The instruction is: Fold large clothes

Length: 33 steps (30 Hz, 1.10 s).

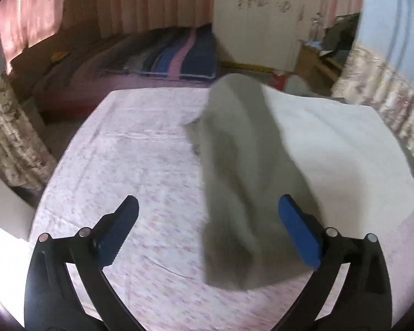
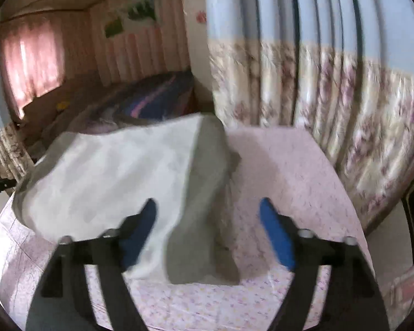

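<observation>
On the pink flowered sheet [image 1: 129,165] lies the grey-and-white garment [image 1: 303,149], blurred, a grey fold running from 12 toward 6 o'clock. Flowered curtains [image 2: 331,104] hang at 2 o'clock behind it; a striped quilt [image 1: 176,55] lies at 11. Left gripper [image 1: 207,231] points downward, jaws wide, empty. Right gripper [image 2: 207,231] likewise, jaws wide above the fold.

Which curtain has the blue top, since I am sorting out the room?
The floral curtain beside the bed: pale blue above, cream with purple flowers below. The far window's curtain is plain pink.
</observation>
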{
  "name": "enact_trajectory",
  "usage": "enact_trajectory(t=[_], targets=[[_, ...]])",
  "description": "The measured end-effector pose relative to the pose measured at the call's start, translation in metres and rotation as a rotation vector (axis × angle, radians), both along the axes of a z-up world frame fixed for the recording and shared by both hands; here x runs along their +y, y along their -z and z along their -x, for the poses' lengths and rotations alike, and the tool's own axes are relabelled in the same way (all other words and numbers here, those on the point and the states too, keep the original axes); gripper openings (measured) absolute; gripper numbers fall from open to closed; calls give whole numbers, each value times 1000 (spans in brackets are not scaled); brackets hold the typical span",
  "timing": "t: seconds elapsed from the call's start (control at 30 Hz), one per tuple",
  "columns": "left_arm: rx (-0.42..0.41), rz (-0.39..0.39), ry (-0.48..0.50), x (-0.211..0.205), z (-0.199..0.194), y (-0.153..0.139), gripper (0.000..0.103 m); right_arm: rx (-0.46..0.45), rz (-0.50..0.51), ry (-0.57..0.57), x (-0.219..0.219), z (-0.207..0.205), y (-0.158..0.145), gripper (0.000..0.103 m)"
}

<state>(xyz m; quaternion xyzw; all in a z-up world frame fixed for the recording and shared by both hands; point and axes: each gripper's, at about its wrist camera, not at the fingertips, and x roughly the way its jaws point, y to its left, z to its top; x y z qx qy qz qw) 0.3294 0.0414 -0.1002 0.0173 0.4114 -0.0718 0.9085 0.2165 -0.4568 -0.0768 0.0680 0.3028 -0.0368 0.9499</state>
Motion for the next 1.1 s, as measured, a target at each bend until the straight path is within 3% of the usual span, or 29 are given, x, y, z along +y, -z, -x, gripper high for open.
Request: enact_trajectory(t=[0.2, 0.3, 0.33, 0.37, 0.47, 0.6, 0.63, 0.73, 0.8, 0.9, 0.97, 1.03, 1.1], targets=[[43, -96, -24, -45, -2, 46, 100, 107, 100, 36, 34, -24, 37, 84], [19, -120, -50, -55, -1, 52, 98, 135, 53, 76, 31, -27, 53, 84], [12, -127, -49, -58, 0, 52, 90, 138, 30, 81, 29, -26, 56, 84], [11, -124, -43, -61, 2, 51, 86, 147, 7, 73, 29, -27, 59, 76], [1, -148, -57, -66, 5, 48, 60, 173, -76, 22, 30, -25, 67, 31], [-8, -171, -51, -70, 6, 44, 28, 169, -80, -12, 39, -29, 74, 14], [-13, -181, -53, -70, 5, 43, 16, 163, -80, -14, 40, -30, 73, 13], [-13, -86, -29, -51, 4, 20, 11, 100, -112, -12, 36, -22, 50, 11], [-25, -37, -17, -38, 11, -3, 6, 33, -134, -45, 39, -3, 15, 11], [-71, 9, 8, -16, 49, -48, 3, -20, -119, -105, 58, 38, -20, 11], [-81, 7, 13, -3, 77, -59, 4, -13, -71, -138, 73, 68, -27, 11], [-39, 24, 26, 12, 97, -47, 8, 28, -75, -151, 77, 97, -18, 12], [65, 20, 36, 21, 105, -9, 13, 141, -86, -122, 70, 110, 15, 18]])
